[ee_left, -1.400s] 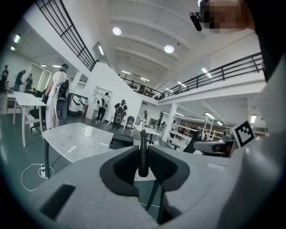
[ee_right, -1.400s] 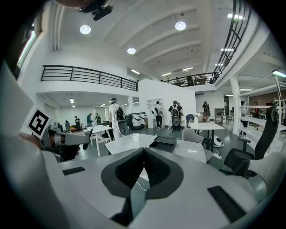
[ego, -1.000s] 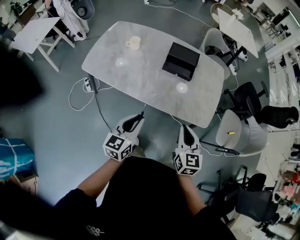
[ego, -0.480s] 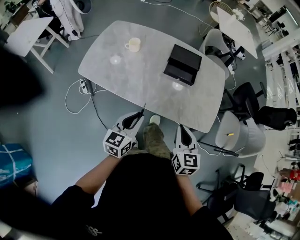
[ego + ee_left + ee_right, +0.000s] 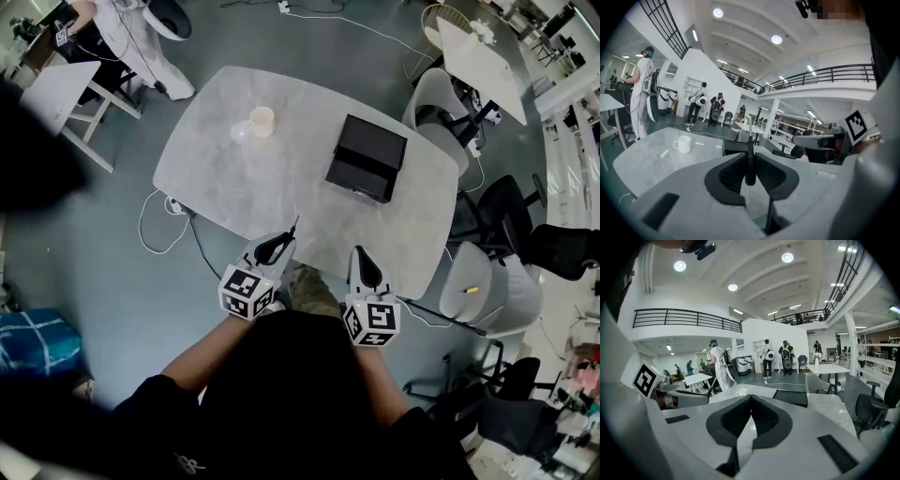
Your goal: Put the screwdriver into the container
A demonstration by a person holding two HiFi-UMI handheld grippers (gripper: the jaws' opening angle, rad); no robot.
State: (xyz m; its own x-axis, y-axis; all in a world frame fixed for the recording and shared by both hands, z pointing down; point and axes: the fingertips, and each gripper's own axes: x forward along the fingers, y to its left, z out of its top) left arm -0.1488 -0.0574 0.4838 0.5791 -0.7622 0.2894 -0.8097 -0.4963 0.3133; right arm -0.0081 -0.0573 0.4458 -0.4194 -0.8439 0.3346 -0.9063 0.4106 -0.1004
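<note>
My left gripper [image 5: 277, 244] [image 5: 750, 157] is shut on a thin black screwdriver [image 5: 750, 161], held upright between the jaws. Its metal shaft [image 5: 293, 226] sticks out past the tips over the table's near edge. The black box-shaped container [image 5: 367, 157] [image 5: 736, 146] [image 5: 791, 397] lies further along the grey table [image 5: 225, 178], ahead and to the right. My right gripper [image 5: 363, 262] [image 5: 751, 397] is shut with nothing in it, level with the left one at the near edge.
A cream cup [image 5: 262, 121] [image 5: 685, 144] [image 5: 742, 391] stands on the far left of the table. Grey and black chairs [image 5: 483, 281] crowd the right side. Cables [image 5: 164, 211] lie on the floor at left. People stand in the background.
The person has stepped closer to the table. Both grippers now reach its near edge instead of hanging over the floor, and the left one still holds the screwdriver.
</note>
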